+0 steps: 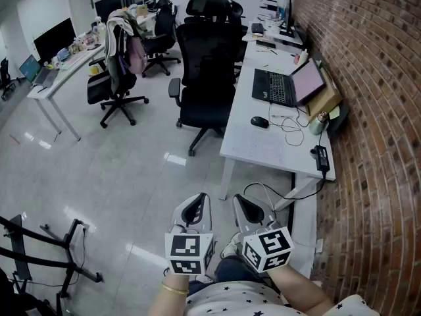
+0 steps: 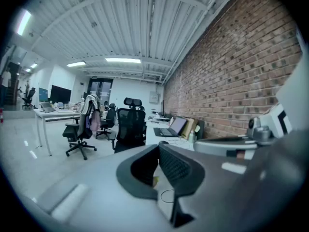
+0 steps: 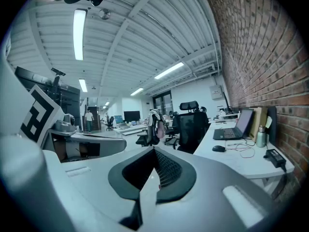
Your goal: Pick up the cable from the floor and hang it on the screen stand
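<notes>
In the head view both grippers are held close to the person's body at the bottom centre, side by side and pointing forward. My left gripper [image 1: 201, 200] [image 2: 158, 148] has its jaws together with nothing held. My right gripper [image 1: 241, 201] [image 3: 154, 152] is shut and empty too. A thin pale cable [image 1: 262, 191] loops on the floor just ahead of them, under the near end of the white desk [image 1: 263, 147]. The black screen stand [image 1: 29, 259] stands on the floor at the lower left, well away from both grippers.
The desk along the brick wall [image 1: 375, 110] carries an open laptop [image 1: 286, 84], a mouse [image 1: 260, 122], a power brick [image 1: 321, 157] and thin cords. Black office chairs [image 1: 205, 78] stand left of it. A second desk [image 1: 59, 68] is at the far left. Glossy floor [image 1: 125, 176] lies between.
</notes>
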A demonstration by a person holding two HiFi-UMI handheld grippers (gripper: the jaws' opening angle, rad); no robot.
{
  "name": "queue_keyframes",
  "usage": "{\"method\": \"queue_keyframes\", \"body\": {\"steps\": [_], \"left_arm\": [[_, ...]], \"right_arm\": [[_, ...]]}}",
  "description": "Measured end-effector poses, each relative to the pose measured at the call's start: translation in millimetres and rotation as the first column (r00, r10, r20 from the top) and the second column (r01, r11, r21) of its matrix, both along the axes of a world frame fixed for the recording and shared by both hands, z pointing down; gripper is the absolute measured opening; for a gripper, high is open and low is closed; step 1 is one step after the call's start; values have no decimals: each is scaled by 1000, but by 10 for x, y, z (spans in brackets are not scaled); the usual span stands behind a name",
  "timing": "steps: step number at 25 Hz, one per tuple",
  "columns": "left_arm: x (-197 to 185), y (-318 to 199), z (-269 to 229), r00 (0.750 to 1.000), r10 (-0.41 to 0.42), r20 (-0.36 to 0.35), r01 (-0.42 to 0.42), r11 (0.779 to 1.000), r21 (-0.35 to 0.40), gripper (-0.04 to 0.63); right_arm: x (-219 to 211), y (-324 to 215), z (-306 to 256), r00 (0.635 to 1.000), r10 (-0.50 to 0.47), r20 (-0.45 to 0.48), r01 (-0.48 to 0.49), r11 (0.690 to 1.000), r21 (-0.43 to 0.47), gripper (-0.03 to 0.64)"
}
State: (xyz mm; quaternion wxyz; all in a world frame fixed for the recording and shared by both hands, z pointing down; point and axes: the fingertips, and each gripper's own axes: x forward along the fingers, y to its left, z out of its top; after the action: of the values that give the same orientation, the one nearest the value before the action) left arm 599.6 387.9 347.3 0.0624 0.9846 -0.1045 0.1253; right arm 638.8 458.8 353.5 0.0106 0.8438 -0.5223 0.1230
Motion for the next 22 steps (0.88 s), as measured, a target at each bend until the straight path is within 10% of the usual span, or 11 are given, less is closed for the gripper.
{"method": "queue_keyframes", "body": {"steps": [7, 12, 17, 22], "left_arm": [[-962, -655, 51, 981, -195, 18, 195, 981, 9, 8], [-1841, -1237, 89, 907, -420, 32, 420, 907, 8, 8], [-2768, -1836, 155, 773, -634, 34, 634, 773, -9, 8], [-3658, -2444, 255, 574, -817, 53, 819, 574, -14, 8]], "right_arm": [[-765, -713, 44, 985, -173, 20, 173, 985, 12, -2], [-1549, -1446, 80, 911, -412, 38, 412, 911, 9, -2], [-2369, -2224, 116, 777, -627, 46, 627, 778, 15, -2], [-3109, -3067, 150, 599, -799, 50, 799, 601, 24, -2]]}}
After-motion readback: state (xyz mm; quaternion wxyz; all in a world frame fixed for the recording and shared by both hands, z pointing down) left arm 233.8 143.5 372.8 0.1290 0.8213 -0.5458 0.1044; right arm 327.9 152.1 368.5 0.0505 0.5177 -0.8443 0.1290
